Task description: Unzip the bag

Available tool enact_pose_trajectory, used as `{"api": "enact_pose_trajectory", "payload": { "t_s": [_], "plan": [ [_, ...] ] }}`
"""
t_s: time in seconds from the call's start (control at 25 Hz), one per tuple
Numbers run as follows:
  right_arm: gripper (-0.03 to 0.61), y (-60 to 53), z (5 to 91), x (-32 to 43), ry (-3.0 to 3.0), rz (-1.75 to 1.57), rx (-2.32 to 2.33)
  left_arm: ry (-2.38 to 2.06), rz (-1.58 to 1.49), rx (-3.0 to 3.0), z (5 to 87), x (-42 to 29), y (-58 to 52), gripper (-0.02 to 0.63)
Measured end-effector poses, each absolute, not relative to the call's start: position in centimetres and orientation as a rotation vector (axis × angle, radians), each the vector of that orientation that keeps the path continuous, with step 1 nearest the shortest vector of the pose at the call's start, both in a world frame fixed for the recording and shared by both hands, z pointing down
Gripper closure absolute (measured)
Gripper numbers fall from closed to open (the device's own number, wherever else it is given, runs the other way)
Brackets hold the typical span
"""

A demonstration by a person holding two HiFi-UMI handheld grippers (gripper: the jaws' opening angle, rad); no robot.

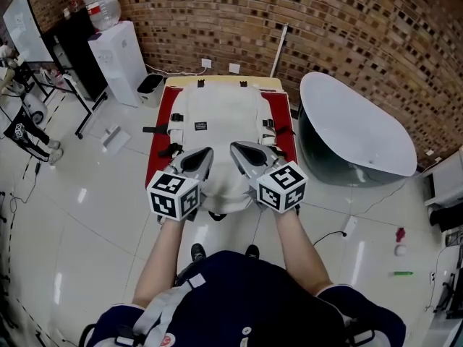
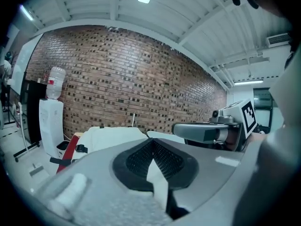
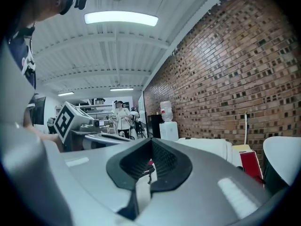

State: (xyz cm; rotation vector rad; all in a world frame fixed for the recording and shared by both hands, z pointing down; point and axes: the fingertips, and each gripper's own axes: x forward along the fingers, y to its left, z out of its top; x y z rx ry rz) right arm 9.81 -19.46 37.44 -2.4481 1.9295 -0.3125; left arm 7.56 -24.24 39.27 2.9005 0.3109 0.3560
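The bag (image 1: 224, 121) runs lengthwise away from its near end, where the left tool (image 1: 205, 156) clamps white fabric and the right tool (image 1: 237, 150) seemingly clamps the zipper pull (image 3: 148, 172).

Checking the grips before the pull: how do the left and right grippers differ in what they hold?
The left gripper pinches a white strip of fabric; the right gripper pinches a small dark piece, probably the zipper pull. The left gripper sits at the bag's near left, the right gripper at its near right. Both are shut.
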Motion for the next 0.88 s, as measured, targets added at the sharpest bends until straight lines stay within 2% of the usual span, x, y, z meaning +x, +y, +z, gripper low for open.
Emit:
{"api": "enact_pose_trajectory", "payload": {
  "t_s": [0.88],
  "plan": [
    [0.574,-17.9,34.5,11.5,1.878,-0.198,-2.452,0.422,0.338,2.921,37.3,9.4,-21.3,0.612]
  ]
}}
